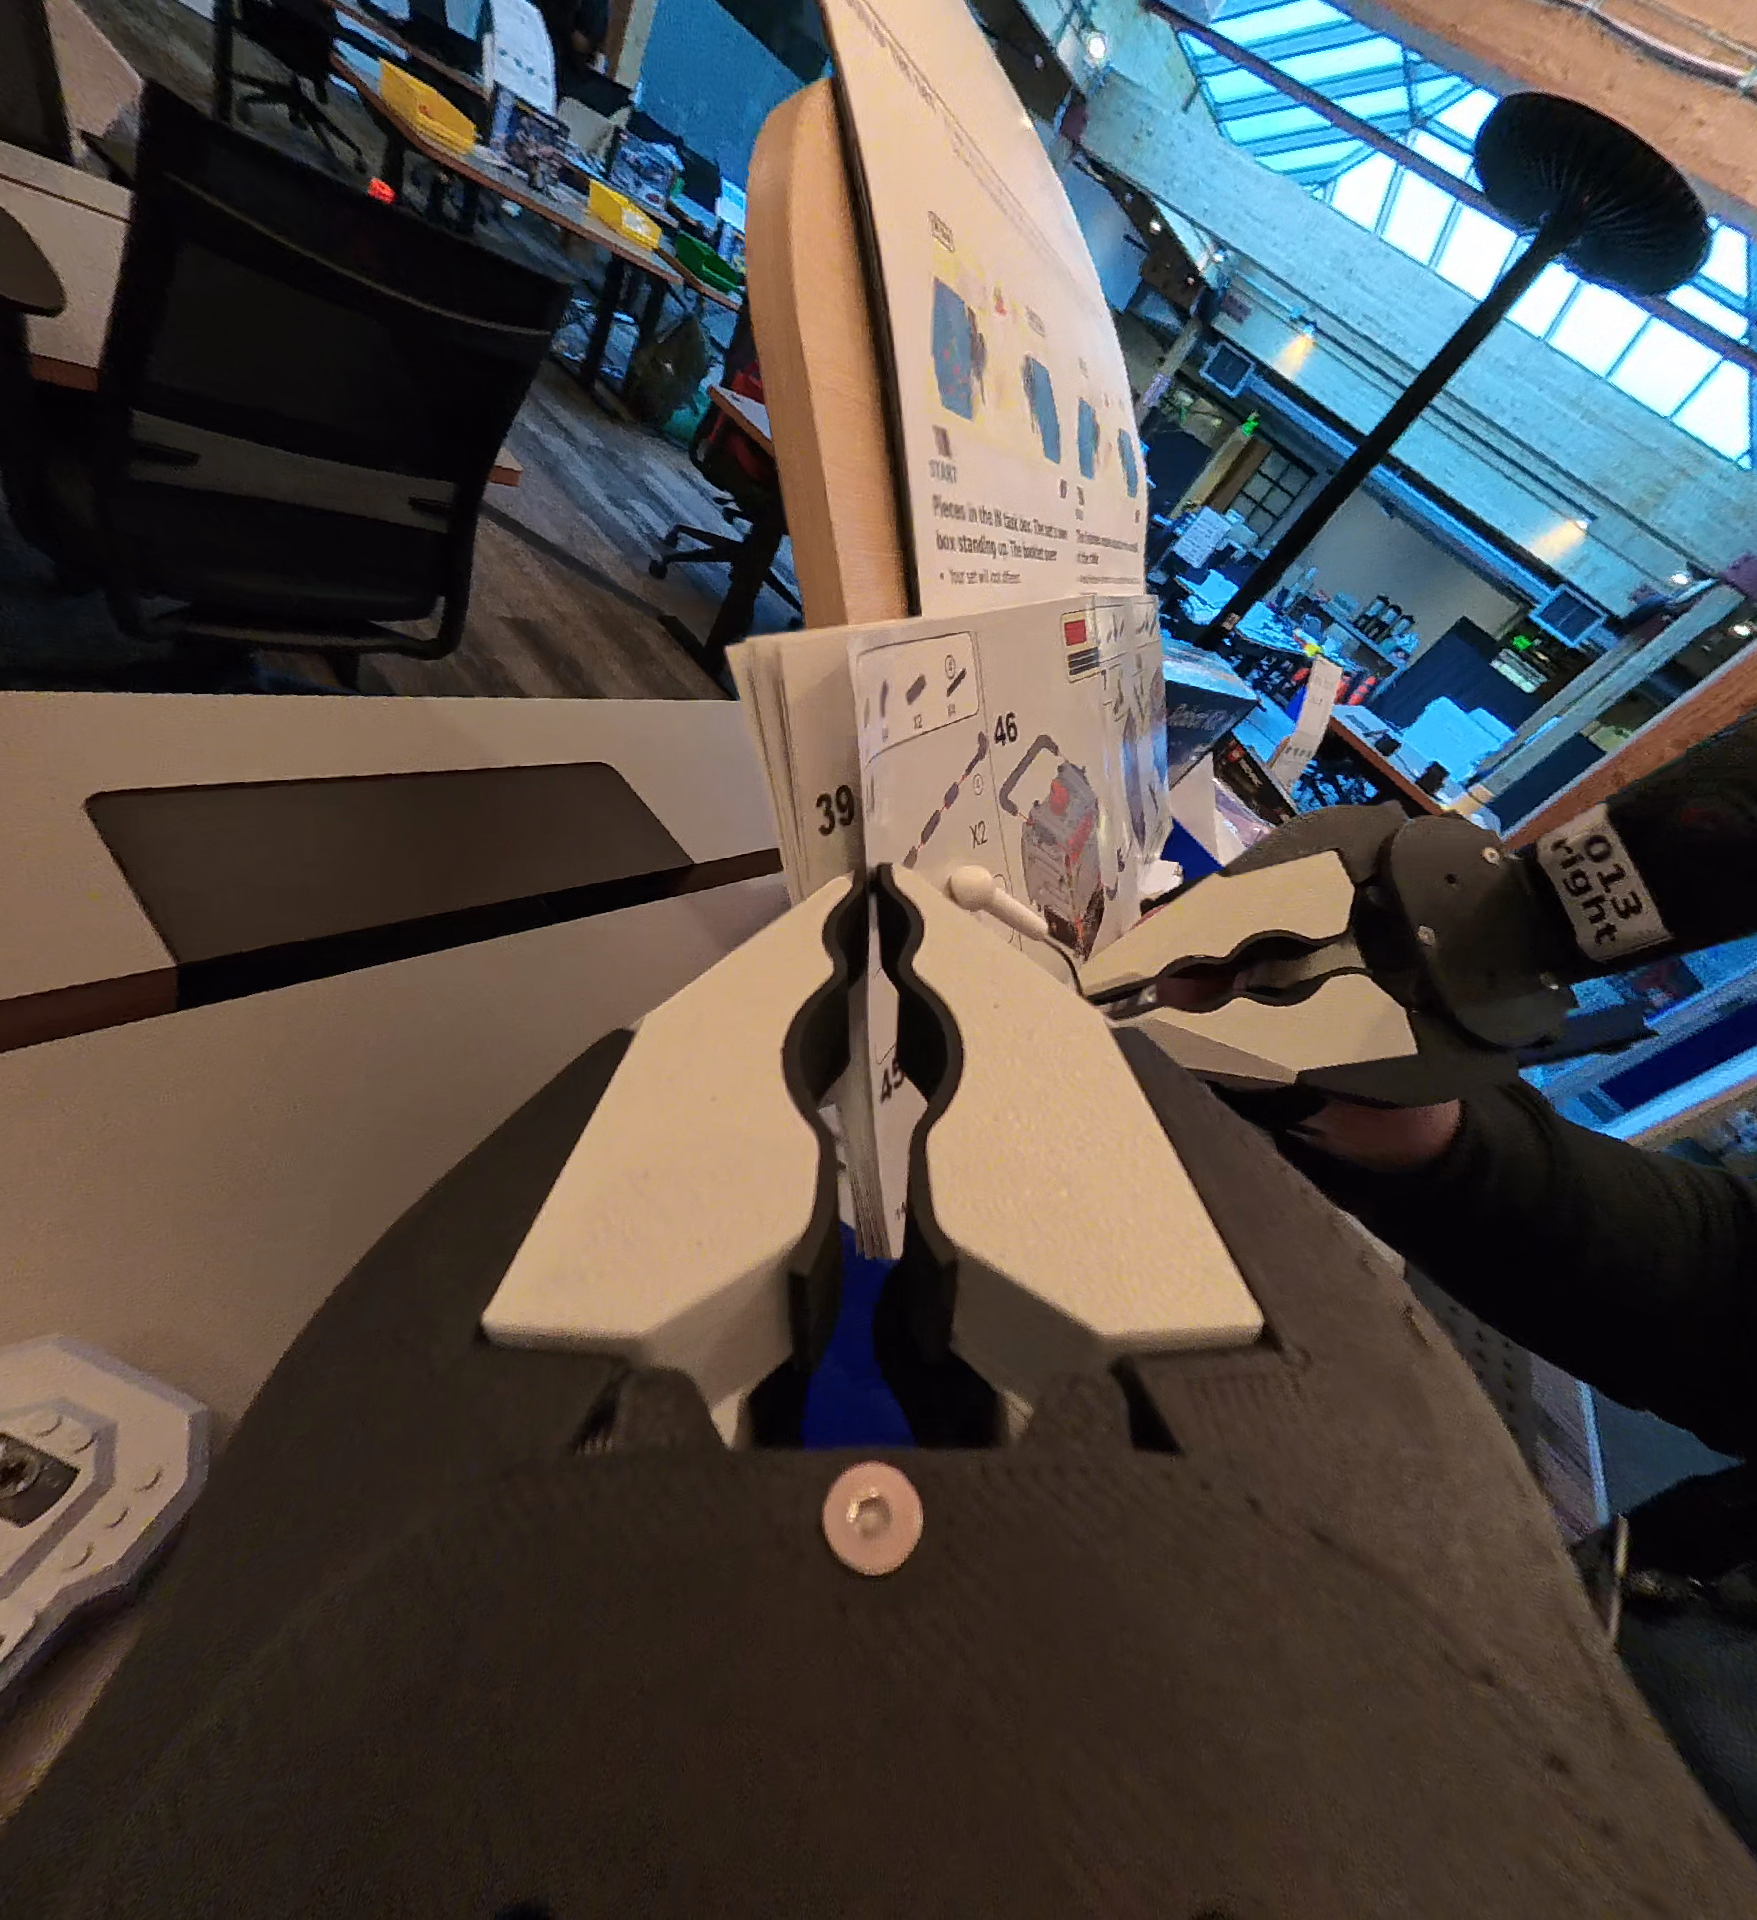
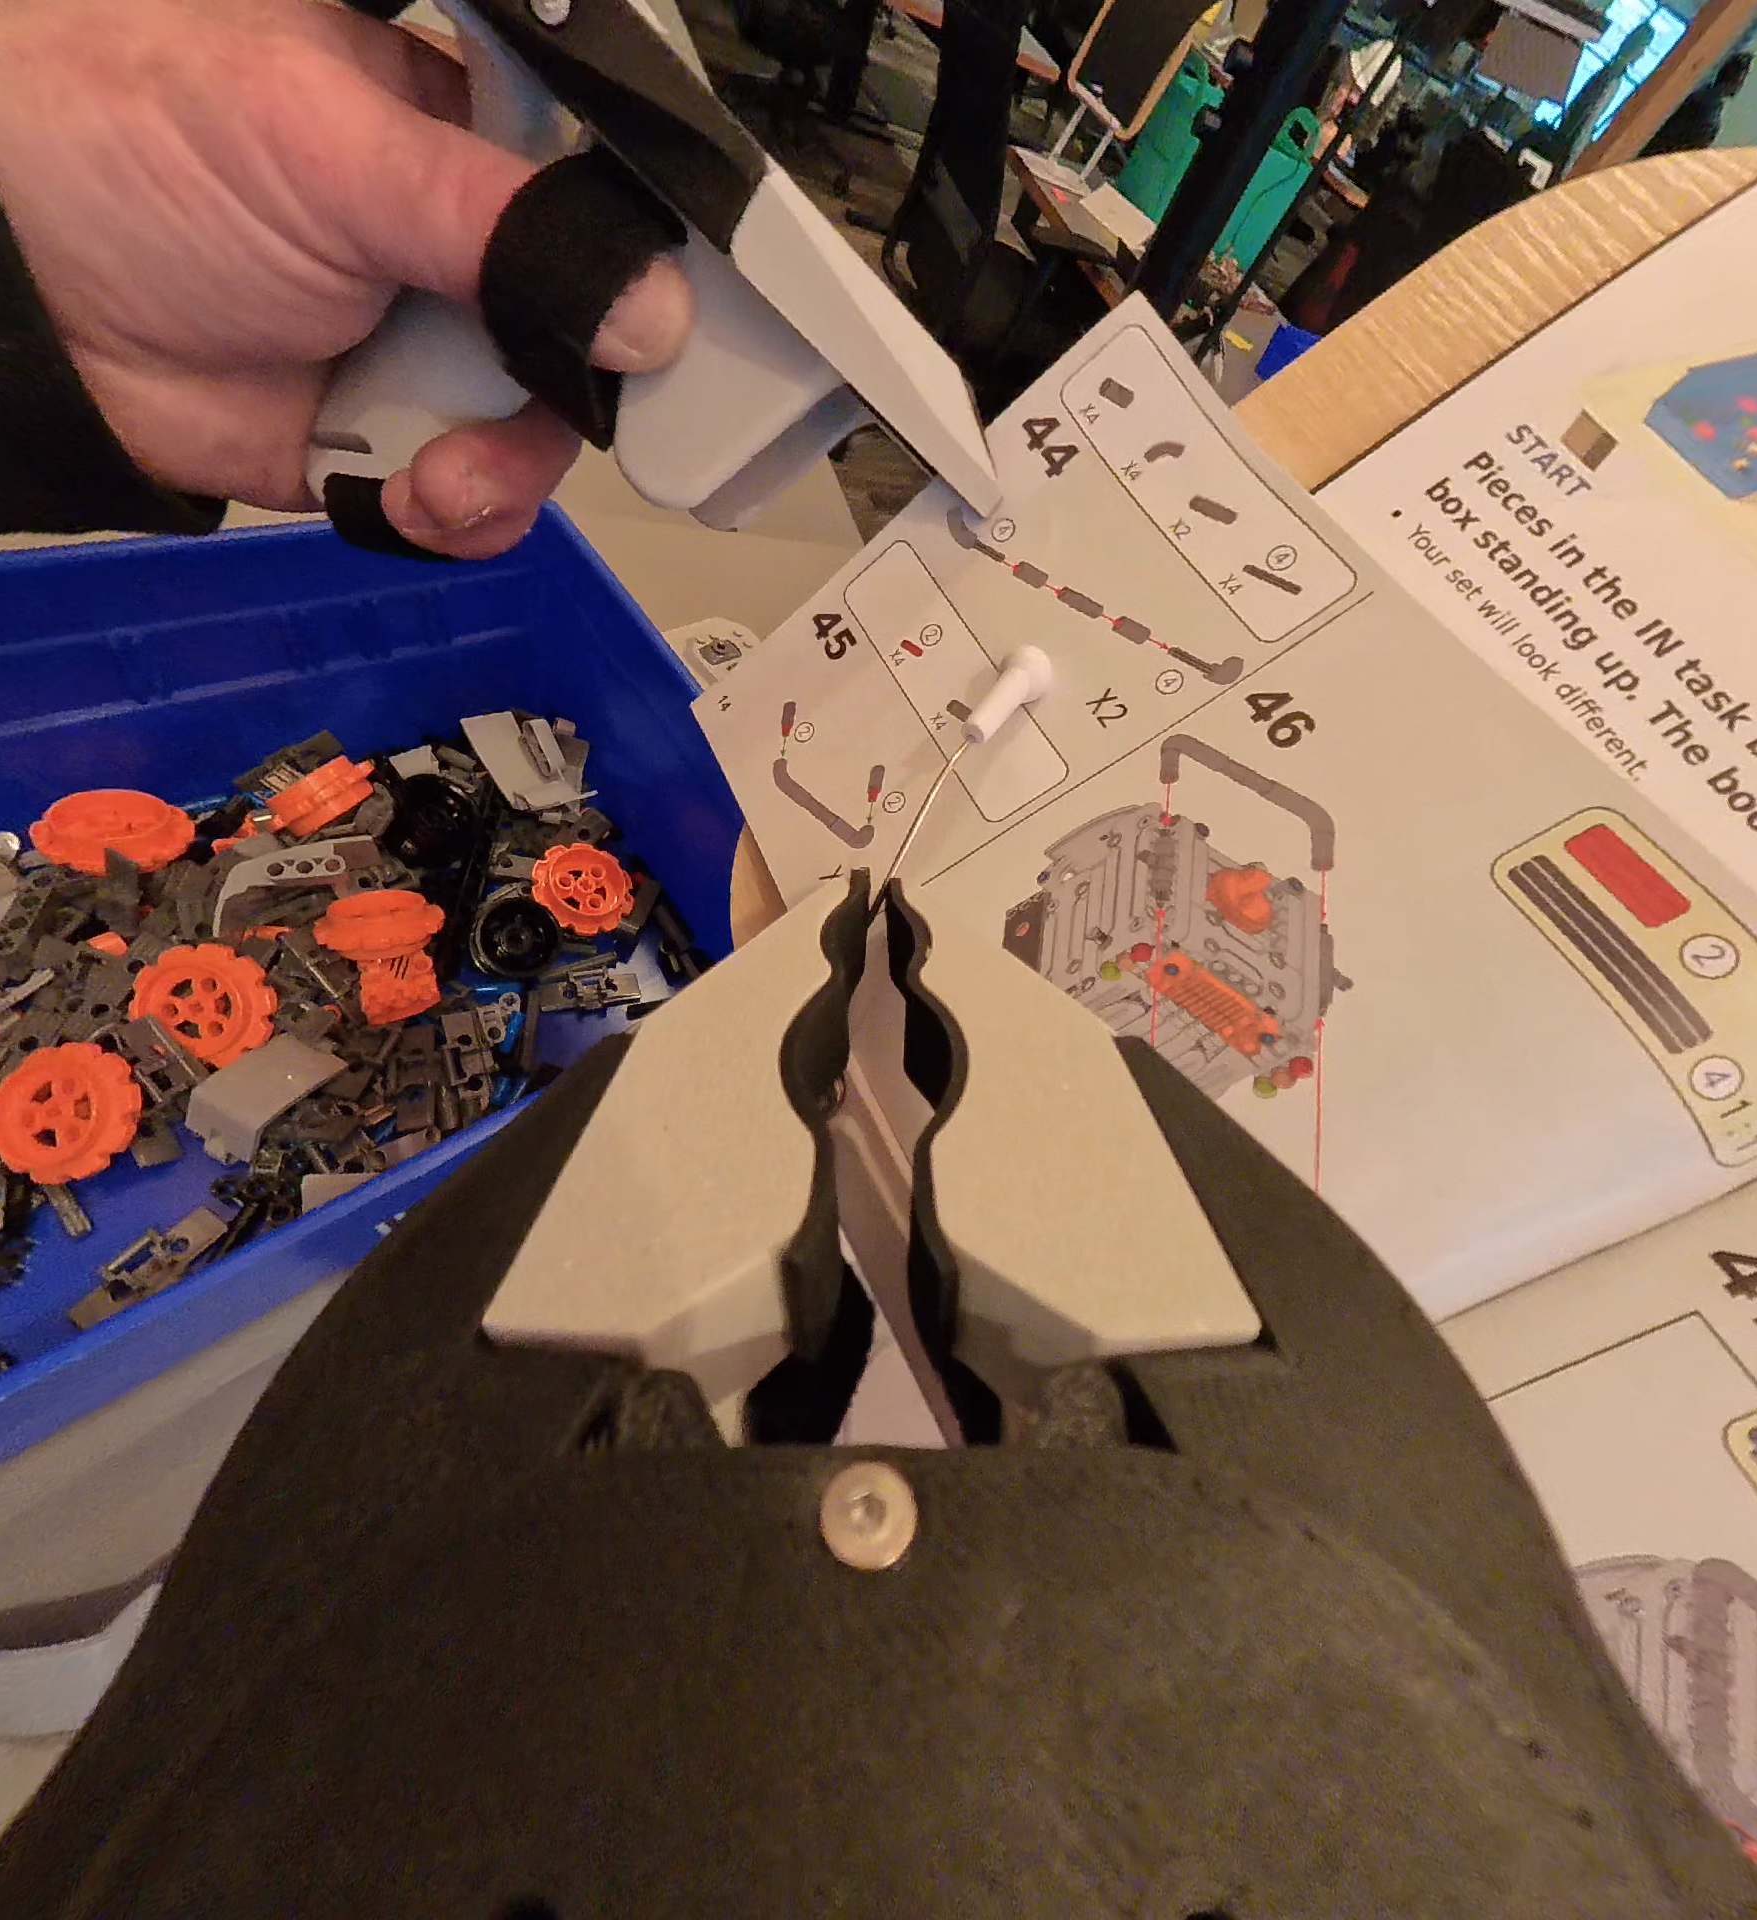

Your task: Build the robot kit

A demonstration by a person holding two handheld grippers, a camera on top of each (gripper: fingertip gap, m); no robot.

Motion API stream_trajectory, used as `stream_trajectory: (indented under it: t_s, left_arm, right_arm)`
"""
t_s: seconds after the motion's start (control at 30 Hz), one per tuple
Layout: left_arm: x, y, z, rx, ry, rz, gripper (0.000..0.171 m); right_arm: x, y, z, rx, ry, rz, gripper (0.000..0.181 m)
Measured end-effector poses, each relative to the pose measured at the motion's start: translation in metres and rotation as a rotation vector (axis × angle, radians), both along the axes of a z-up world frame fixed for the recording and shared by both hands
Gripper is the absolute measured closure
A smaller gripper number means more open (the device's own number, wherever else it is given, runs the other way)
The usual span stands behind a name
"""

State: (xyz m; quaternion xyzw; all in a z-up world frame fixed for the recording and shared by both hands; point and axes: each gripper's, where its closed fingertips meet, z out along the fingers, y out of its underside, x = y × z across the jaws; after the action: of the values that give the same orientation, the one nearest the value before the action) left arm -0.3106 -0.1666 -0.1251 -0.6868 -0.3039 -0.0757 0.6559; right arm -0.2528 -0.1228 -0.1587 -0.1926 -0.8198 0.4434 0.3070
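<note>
Left hand-held gripper (image 1: 872, 883): black body fills the lower part of its own view, grey fingers drawn nearly together, clamped on the edge of an instruction booklet (image 1: 967, 769). Pages pass between the dark pads from the tips down into the throat, so the booklet stands upright, held by its edge.

Right hand-held gripper (image 2: 874, 899): fingers likewise pressed narrow, pinching the lower end of a thin wire tool (image 2: 921, 816). Wire curves up from the tips to a small white handle-like end (image 2: 1009, 686) that lies against the open page; whether it touches the paper cannot be told. In the left wrist view the right hand-held gripper comes in from the right, tips just beside the booklet, gloved hand (image 1: 1705, 831) behind it.

In the right wrist view the left hand-held gripper's fingertip meets the upper edge of the page, bare hand with black finger sleeves (image 2: 230, 239) on its grip.

Surroundings: blue bin (image 2: 500, 623) of orange wheels and grey and black building pieces, left of the booklet, near it. Large printed instruction sheet (image 2: 1601, 665) on a wooden board behind the booklet. Second open page lies flat at the desk's (image 1: 386, 1122) right edge. Grey brick-built plate (image 1: 22, 1496) at the near left corner of the desk.

Progress: booklet is up and open, both hand-held grippers engaged; nothing shows any piece taken from the bin.
</note>
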Motion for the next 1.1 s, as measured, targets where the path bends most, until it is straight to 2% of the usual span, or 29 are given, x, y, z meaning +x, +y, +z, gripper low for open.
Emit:
stream_trajectory:
  t_s: [0.13,0.27,0.37,0.53,0.63,0.73,0.83,0.93,1.1]
  left_arm:
    - [0.0,-0.013,0.003,-0.04,0.014,0.07,0.151]
    - [0.009,-0.025,0.018,-0.082,0.06,0.117,0.146]
    - [0.023,-0.023,0.024,-0.145,0.103,0.117,0.146]
    - [0.053,-0.011,0.018,-0.244,0.148,0.077,0.147]
    - [0.077,-0.006,0.015,-0.278,0.16,0.028,0.146]
    - [0.101,-0.005,-0.003,-0.415,0.196,-0.012,0.147]
    - [0.122,-0.012,-0.027,-0.617,0.268,-0.043,0.15]
    - [0.143,-0.018,-0.053,-0.715,0.24,-0.108,0.15]
    - [0.177,-0.025,-0.12,-0.793,0.102,-0.271,0.159]
  right_arm:
    - [0.0,0.008,0.013,-0.05,0.008,-0.029,0.167]
    - [0.0,0.026,0.024,-0.084,-0.007,-0.051,0.156]
    - [0.006,0.027,0.014,-0.112,-0.154,-0.008,0.14]
    - [0.03,0.05,0.041,-0.154,-0.125,-0.005,0.135]
    - [0.057,0.071,0.042,-0.134,-0.174,0.001,0.143]
    - [0.085,0.091,0.038,-0.131,-0.185,-0.011,0.147]
    - [0.119,0.101,0.018,-0.138,-0.221,0.001,0.149]
    - [0.148,0.103,-0.011,-0.137,-0.264,0.009,0.149]
    - [0.179,0.103,-0.055,-0.188,-0.347,-0.012,0.156]
